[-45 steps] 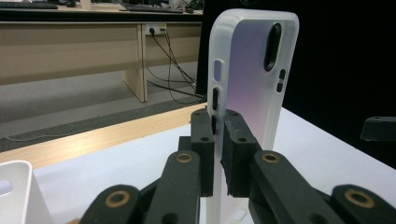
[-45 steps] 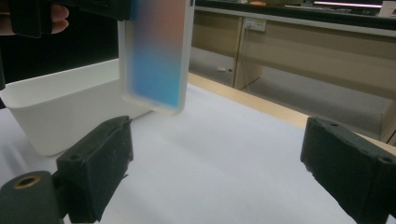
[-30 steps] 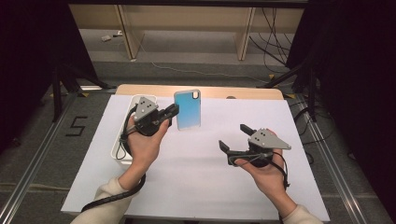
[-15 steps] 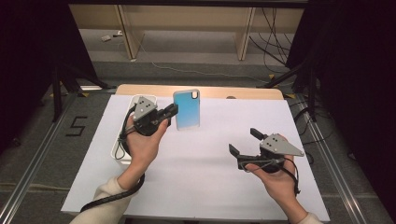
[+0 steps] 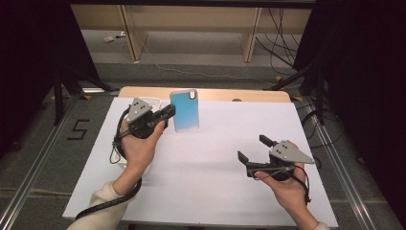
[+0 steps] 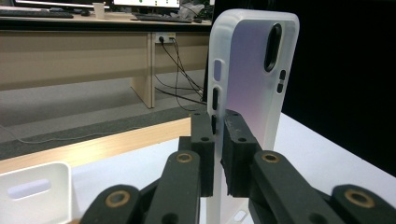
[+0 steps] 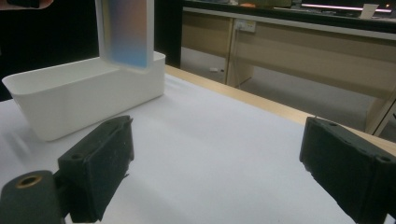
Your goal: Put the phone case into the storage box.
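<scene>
left claw [image 5: 168, 113] pinching phone case [image 5: 185, 110] edge, upright

I read even overhead light on the white worktop [image 5: 215, 158], soft shadows, dark surround left and right. Both gripper views: near tongs soft-focus, background slightly blurred, mild glare on worktop.

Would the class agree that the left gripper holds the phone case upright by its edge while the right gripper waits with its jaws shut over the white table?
Not quite. The right gripper has its jaws open, standing wide apart over the white table, as the right gripper view shows. The rest stands: the left gripper holds the phone case upright by its edge.
</scene>
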A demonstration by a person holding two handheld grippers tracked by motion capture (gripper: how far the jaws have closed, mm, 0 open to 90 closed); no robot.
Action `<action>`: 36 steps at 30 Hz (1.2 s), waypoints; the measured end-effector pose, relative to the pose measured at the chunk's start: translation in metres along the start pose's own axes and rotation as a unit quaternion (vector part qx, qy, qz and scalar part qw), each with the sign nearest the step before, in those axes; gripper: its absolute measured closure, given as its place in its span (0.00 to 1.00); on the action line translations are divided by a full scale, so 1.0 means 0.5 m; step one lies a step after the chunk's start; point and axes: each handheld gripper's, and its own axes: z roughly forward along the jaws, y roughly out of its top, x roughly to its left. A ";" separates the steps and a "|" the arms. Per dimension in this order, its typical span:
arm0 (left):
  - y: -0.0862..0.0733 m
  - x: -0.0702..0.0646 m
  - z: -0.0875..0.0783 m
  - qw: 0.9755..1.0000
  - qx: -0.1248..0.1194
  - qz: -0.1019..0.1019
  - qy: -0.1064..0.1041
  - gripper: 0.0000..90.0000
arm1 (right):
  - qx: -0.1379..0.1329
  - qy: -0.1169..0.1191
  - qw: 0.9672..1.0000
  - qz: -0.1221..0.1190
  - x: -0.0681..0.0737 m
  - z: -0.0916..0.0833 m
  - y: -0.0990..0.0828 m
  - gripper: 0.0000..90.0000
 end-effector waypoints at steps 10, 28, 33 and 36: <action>0.004 0.028 -0.027 1.000 -0.004 -0.003 0.011 0.93 | 0.012 -0.001 1.000 0.002 0.001 -0.004 -0.003 0.12; 0.009 0.054 -0.044 1.000 -0.002 -0.005 0.026 0.93 | 0.011 -0.006 1.000 0.000 -0.004 -0.001 -0.006 0.12; 0.012 0.060 -0.048 0.999 -0.003 -0.003 0.032 0.93 | 0.011 -0.006 1.000 -0.001 -0.004 -0.001 -0.006 0.12; 0.012 0.064 -0.048 0.999 -0.001 0.000 0.039 0.93 | 0.008 -0.009 1.000 -0.001 -0.005 0.000 -0.007 0.12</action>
